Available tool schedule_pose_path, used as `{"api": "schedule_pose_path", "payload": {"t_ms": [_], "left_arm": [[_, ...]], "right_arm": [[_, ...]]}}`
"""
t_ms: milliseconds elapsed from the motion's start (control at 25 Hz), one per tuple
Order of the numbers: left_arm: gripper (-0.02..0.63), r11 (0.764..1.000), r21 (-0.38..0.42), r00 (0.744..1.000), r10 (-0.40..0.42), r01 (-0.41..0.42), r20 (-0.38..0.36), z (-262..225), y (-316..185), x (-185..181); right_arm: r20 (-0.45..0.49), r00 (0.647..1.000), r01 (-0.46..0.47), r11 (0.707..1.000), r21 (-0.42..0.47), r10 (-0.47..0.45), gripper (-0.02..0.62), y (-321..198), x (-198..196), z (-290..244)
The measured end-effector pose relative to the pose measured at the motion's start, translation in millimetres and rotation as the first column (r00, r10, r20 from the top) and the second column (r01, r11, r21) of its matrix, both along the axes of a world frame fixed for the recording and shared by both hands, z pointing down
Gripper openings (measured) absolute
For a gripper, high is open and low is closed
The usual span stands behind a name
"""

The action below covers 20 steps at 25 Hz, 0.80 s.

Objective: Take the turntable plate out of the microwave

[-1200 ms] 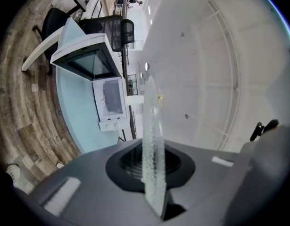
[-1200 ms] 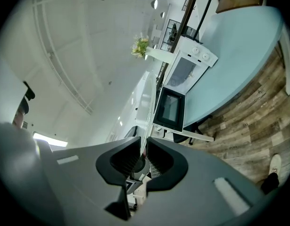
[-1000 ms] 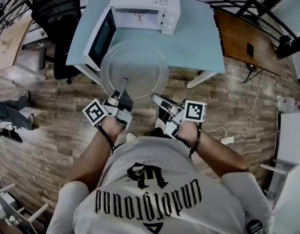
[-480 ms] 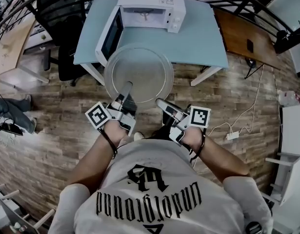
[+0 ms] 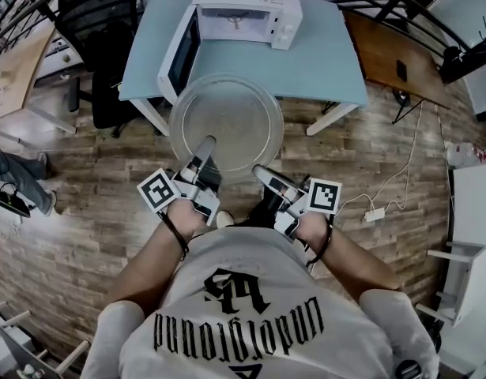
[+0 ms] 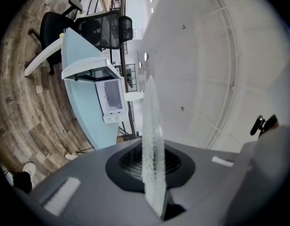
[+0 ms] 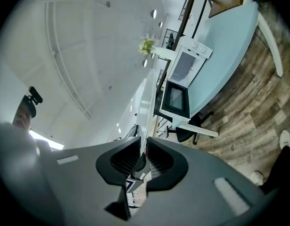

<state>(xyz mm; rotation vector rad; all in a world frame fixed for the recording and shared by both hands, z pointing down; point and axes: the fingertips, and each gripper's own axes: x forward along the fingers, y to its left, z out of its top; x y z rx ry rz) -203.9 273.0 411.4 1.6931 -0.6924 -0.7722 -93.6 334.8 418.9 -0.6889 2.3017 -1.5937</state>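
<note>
The round clear glass turntable plate is held level in the air in front of the table's near edge, outside the white microwave. The microwave's door hangs open to the left. My left gripper is shut on the plate's near-left rim. My right gripper is shut on its near-right rim. In the left gripper view the plate stands edge-on between the pads of the left gripper. The right gripper view shows the plate's rim pinched in the right gripper, with the microwave beyond.
The microwave stands at the back of a light blue table. A black office chair is at the table's left and a brown desk at its right. A power strip with a cable lies on the wooden floor.
Both grippers have drawn the plate back toward the person. The microwave and table now lie farther from it. The grip on the rim is unchanged.
</note>
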Motion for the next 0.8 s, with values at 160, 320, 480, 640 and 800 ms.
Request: {"api": "schedule_pose_path", "payload": {"t_ms": [160, 320, 480, 640, 800], "left_arm": [[0.075, 1.0, -0.007, 1.0, 0.006, -0.006, -0.008, 0, 5, -1], [0.075, 1.0, -0.005, 1.0, 0.01, -0.01, -0.013, -2, 8, -1], [0.075, 1.0, -0.004, 1.0, 0.013, -0.013, -0.019, -3, 10, 1], [0.075, 1.0, -0.008, 1.0, 0.01, -0.01, -0.016, -2, 14, 1], [0.075, 1.0, -0.012, 1.0, 0.009, -0.01, -0.027, -3, 16, 3]], "right_arm": [[0.004, 1.0, -0.005, 1.0, 0.001, 0.005, 0.04, 5, -2, -1], [0.002, 1.0, -0.008, 1.0, 0.005, 0.008, 0.04, 8, -2, -3], [-0.001, 1.0, -0.012, 1.0, 0.003, 0.012, 0.04, 12, -1, -3], [-0.001, 1.0, -0.012, 1.0, 0.006, 0.012, 0.04, 14, 0, -5], [0.003, 1.0, -0.016, 1.0, -0.002, 0.016, 0.04, 18, 2, -5]]}}
